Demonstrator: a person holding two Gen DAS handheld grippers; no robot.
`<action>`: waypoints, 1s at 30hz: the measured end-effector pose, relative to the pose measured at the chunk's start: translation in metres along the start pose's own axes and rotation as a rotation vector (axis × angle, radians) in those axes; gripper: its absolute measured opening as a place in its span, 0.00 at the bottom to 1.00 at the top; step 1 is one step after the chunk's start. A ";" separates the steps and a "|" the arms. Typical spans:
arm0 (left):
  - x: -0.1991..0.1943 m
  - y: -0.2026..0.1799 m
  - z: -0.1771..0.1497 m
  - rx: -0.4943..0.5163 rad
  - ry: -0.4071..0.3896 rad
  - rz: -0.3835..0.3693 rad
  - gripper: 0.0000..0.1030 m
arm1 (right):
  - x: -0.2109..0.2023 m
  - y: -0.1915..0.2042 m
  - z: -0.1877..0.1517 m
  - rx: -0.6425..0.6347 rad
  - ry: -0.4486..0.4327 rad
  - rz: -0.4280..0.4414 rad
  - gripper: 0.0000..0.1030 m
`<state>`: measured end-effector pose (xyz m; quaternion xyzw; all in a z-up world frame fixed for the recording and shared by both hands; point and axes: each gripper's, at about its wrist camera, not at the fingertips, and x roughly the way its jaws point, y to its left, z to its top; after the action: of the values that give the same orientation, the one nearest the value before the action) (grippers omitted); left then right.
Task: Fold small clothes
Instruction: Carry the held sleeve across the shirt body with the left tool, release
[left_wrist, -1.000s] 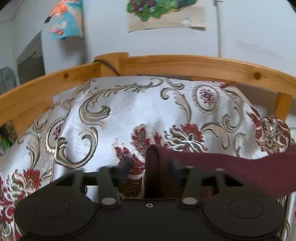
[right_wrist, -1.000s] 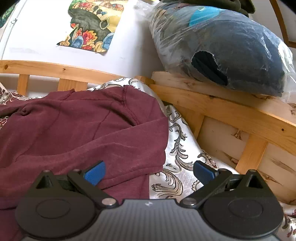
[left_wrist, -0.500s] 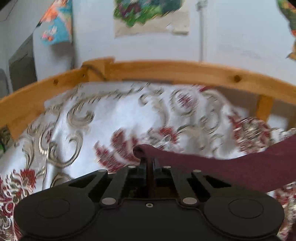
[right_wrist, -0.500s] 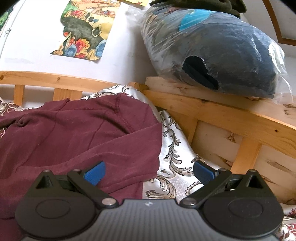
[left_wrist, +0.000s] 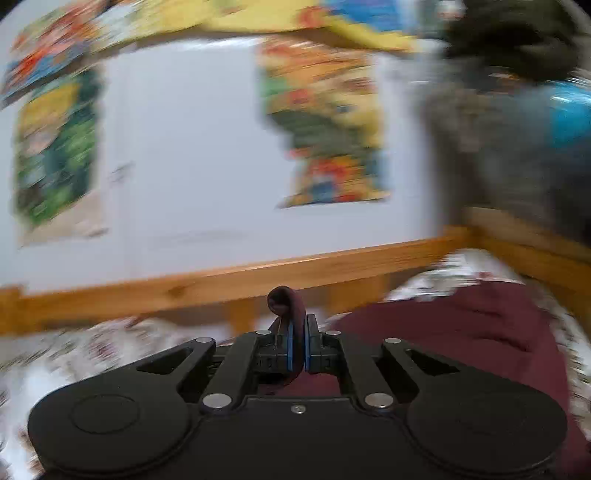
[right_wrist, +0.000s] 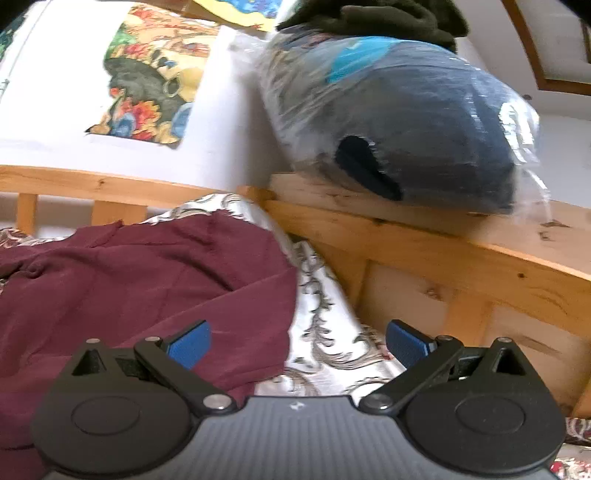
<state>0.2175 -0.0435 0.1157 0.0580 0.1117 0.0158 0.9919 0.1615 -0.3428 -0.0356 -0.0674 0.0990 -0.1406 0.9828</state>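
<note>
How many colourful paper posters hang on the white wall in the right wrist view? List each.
2: one large colourful paper poster left of the plastic-wrapped bundle, one yellow-and-blue poster cut off at the top edge. Others may be hidden.

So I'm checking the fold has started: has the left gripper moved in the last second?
Yes. The left gripper, shut on the maroon garment, has swung right: the wooden bed rail sits lower.

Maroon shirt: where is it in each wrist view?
Left wrist: shirt lower right, a fold pinched in the left gripper.
Right wrist: shirt lower left, running under the open right gripper.
Shared landmark: wooden rail behind it.
</note>
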 end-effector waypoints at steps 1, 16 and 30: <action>-0.002 -0.016 -0.001 0.018 -0.015 -0.039 0.05 | 0.001 -0.003 -0.001 -0.001 0.006 -0.016 1.00; -0.013 -0.150 -0.068 0.145 0.085 -0.391 0.05 | 0.007 -0.040 -0.010 0.059 0.072 -0.129 1.00; -0.023 -0.155 -0.116 0.202 0.222 -0.454 0.08 | 0.010 -0.039 -0.010 0.069 0.090 -0.117 1.00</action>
<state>0.1718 -0.1853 -0.0097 0.1280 0.2311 -0.2119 0.9409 0.1584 -0.3843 -0.0408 -0.0329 0.1339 -0.2041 0.9692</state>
